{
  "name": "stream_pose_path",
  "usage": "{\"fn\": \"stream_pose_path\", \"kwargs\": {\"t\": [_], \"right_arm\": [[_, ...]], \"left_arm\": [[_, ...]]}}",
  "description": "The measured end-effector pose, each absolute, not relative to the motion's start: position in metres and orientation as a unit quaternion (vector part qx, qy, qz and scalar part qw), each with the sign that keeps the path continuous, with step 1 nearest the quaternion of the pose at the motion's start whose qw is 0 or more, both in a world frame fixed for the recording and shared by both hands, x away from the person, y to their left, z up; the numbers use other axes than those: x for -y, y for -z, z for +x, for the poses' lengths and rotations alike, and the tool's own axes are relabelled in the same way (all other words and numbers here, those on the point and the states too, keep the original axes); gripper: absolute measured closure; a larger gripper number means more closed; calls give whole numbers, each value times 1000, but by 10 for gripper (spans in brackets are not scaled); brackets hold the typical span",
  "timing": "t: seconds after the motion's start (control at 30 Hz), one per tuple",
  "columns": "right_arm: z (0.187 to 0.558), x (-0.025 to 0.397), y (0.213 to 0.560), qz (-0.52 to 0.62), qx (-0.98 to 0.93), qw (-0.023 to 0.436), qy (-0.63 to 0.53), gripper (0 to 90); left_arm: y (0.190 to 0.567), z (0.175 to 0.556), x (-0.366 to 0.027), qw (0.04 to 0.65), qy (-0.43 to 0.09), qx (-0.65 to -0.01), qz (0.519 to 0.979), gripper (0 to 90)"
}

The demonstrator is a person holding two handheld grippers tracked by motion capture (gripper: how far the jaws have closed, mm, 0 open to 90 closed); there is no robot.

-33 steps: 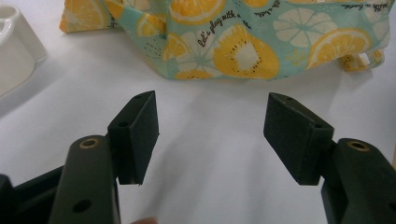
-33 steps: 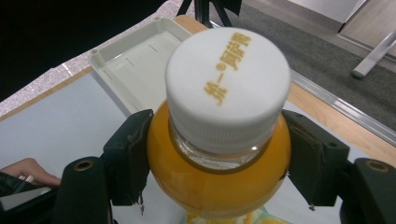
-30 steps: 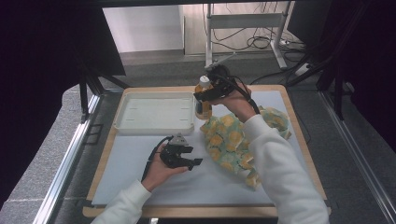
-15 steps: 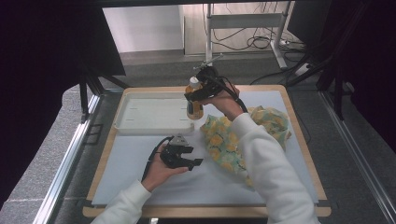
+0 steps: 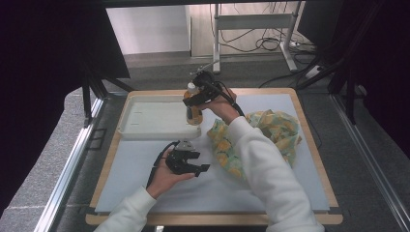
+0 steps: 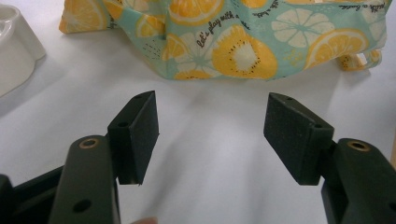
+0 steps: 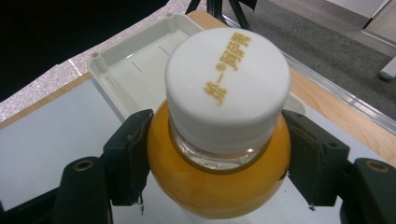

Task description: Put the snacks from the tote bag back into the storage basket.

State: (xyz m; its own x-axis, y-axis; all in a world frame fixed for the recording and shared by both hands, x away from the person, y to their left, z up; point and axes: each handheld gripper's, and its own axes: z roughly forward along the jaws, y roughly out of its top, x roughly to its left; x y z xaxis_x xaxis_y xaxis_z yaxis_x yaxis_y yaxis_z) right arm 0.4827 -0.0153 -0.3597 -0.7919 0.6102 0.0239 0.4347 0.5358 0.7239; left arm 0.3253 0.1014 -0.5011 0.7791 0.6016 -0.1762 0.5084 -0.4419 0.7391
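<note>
My right gripper (image 5: 194, 100) is shut on a bottle of orange drink (image 5: 193, 112) with a white cap (image 7: 228, 79), held upright in the air over the right edge of the white tray (image 5: 145, 118). In the right gripper view both pads squeeze the bottle's shoulder (image 7: 215, 182) just under the cap. My left gripper (image 5: 200, 168) rests low on the white mat, open, with nothing between its pads (image 6: 140, 126). It faces a teal cloth bag printed with orange slices (image 6: 243, 42), which lies crumpled on the mat (image 5: 270, 135) to the right.
The white mat (image 5: 145, 179) covers a wooden table (image 5: 314, 145) with a raised rim. The tray's bare floor (image 7: 135, 74) lies behind the bottle. A metal stand and cables (image 5: 251, 29) sit on the floor beyond the table.
My right gripper has carried the bottle leftward from above the bag to the tray's right edge. The left gripper has stayed where it was, open.
</note>
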Motion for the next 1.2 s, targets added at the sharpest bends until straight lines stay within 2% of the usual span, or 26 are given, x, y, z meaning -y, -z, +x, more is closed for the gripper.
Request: {"fn": "stream_pose_path", "kwargs": {"t": [1.2], "right_arm": [[506, -26, 418, 299, -888, 105, -333, 298]], "left_arm": [[502, 326, -102, 416, -49, -333, 845, 357]]}}
